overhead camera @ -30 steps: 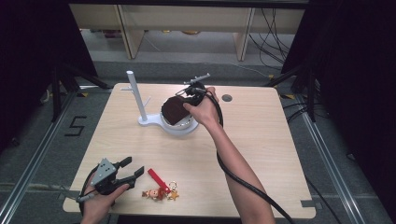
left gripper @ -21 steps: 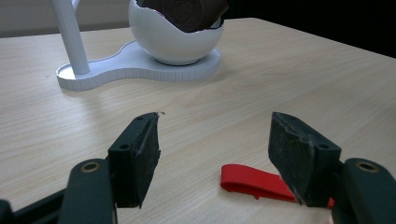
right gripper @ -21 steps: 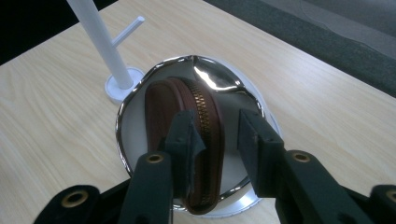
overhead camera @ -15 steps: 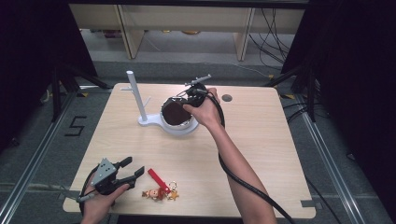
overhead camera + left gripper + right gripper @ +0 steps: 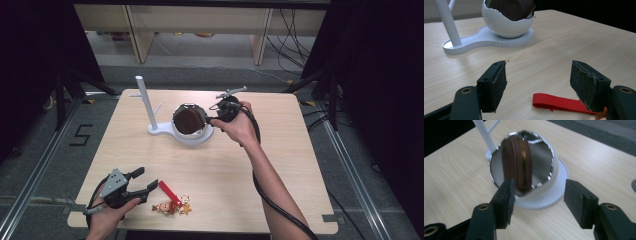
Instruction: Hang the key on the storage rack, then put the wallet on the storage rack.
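**Brown disc dropped in the bowl, right jaws let go**

Start with the desk [image 5: 300, 165], pale wood, wide and mostly bare. On its far middle stands the white stand [image 5: 165, 131], a flat base with a thin post rising at its left end and a shiny egg-shaped bowl [image 5: 200, 134] at its right. Inside that bowl sits the brown disc [image 5: 188, 121], on edge, leaning against the mirrored wall.

The right gripper [image 5: 212, 120] is just right of the bowl, and its jaws have just been opening; they stand wide and released, with nothing between the pads, the disc resting beyond them in the right gripper view [image 5: 517, 165]. I'd call the placing step as good as done; the next move calls for a clean retreat to the right, without nudging the bowl's rim.

Down at the near left, the left gripper [image 5: 145, 182] waits, jaws spread and empty. Just right of it lie a red strap [image 5: 167, 190] and a small keyring charm [image 5: 167, 206], likely the next pick. Nothing blocks that reach.
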`<action>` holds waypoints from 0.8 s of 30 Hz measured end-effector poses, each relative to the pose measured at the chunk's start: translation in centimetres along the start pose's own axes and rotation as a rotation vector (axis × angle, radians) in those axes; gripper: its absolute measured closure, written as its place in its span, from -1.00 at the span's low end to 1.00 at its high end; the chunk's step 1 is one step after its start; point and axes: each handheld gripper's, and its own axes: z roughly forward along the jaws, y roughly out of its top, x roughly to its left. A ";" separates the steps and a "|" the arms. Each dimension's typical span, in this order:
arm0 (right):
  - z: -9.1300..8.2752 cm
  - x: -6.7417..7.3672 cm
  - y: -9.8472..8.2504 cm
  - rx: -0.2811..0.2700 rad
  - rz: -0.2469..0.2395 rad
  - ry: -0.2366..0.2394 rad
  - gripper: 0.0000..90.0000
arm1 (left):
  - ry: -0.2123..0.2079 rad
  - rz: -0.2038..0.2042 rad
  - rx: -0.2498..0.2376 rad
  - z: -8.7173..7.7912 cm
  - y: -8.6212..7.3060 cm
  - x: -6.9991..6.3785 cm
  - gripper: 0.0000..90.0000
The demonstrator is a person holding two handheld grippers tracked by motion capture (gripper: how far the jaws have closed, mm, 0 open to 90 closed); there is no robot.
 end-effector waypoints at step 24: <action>-4.8 -3.7 -11.4 0.055 0.097 -0.056 0.32 | -0.100 0.024 0.049 1.0 1.2 -1.3 -0.26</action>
